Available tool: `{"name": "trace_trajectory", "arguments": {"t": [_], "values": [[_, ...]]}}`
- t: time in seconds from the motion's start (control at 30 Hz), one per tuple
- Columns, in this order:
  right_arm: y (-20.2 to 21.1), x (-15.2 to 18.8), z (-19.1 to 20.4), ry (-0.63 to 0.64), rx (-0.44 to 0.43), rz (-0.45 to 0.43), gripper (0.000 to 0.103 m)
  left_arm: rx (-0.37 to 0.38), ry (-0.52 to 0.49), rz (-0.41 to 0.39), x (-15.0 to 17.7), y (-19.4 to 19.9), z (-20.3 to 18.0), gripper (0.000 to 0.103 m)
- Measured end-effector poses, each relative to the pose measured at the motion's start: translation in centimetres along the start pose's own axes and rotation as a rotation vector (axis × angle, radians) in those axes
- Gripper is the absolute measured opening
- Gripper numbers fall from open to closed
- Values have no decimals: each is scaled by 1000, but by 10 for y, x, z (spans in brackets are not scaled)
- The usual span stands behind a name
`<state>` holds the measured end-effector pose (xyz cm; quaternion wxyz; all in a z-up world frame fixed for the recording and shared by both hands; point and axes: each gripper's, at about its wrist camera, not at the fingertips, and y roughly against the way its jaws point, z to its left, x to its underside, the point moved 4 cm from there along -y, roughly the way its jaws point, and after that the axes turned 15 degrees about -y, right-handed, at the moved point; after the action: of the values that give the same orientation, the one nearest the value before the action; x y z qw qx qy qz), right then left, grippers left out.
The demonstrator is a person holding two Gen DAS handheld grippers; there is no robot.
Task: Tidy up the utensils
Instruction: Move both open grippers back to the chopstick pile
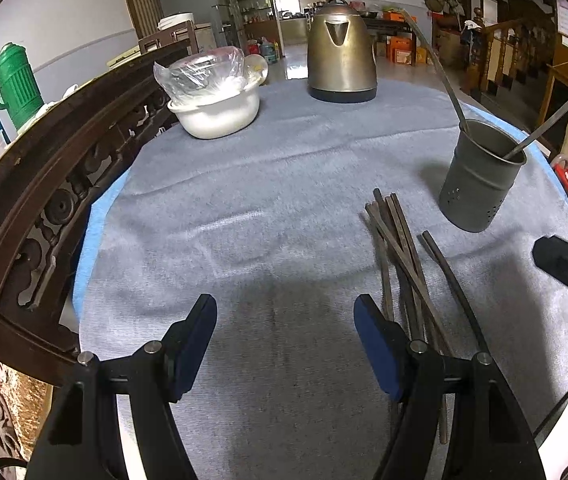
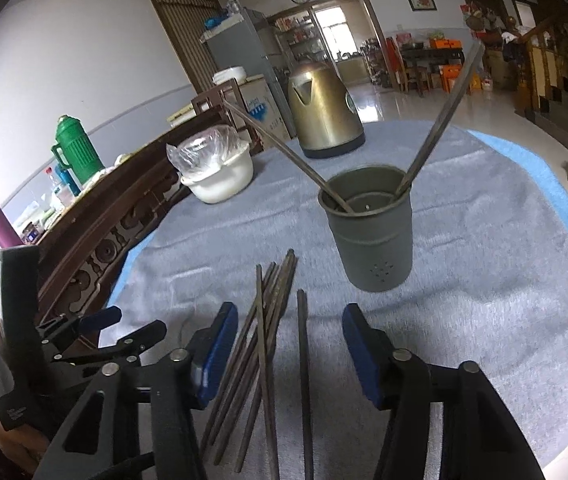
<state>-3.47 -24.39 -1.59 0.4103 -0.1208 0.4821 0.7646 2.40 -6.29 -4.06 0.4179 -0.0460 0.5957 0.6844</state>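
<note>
A loose bundle of dark chopsticks (image 2: 268, 344) lies on the grey cloth (image 2: 483, 280), at about seven o'clock from the grey holder cup (image 2: 375, 248), where two chopsticks (image 2: 439, 120) already lean. The right gripper (image 2: 289, 354) straddles the bundle, jaws apart, pads touching nothing. The left gripper (image 1: 285, 346) hovers open over bare cloth at nine o'clock of the pile.
</note>
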Motion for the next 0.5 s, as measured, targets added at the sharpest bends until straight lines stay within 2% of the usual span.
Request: {"name": "trace_trajectory", "arguments": {"t": [0.13,0.5], "values": [[-13,3,-8,-35,9,48,42,1,-5,5,-1,-2,-2,72],[-26,6,-16,-51,26,84,42,17,-10,25,0,-14,-5,72]]}}
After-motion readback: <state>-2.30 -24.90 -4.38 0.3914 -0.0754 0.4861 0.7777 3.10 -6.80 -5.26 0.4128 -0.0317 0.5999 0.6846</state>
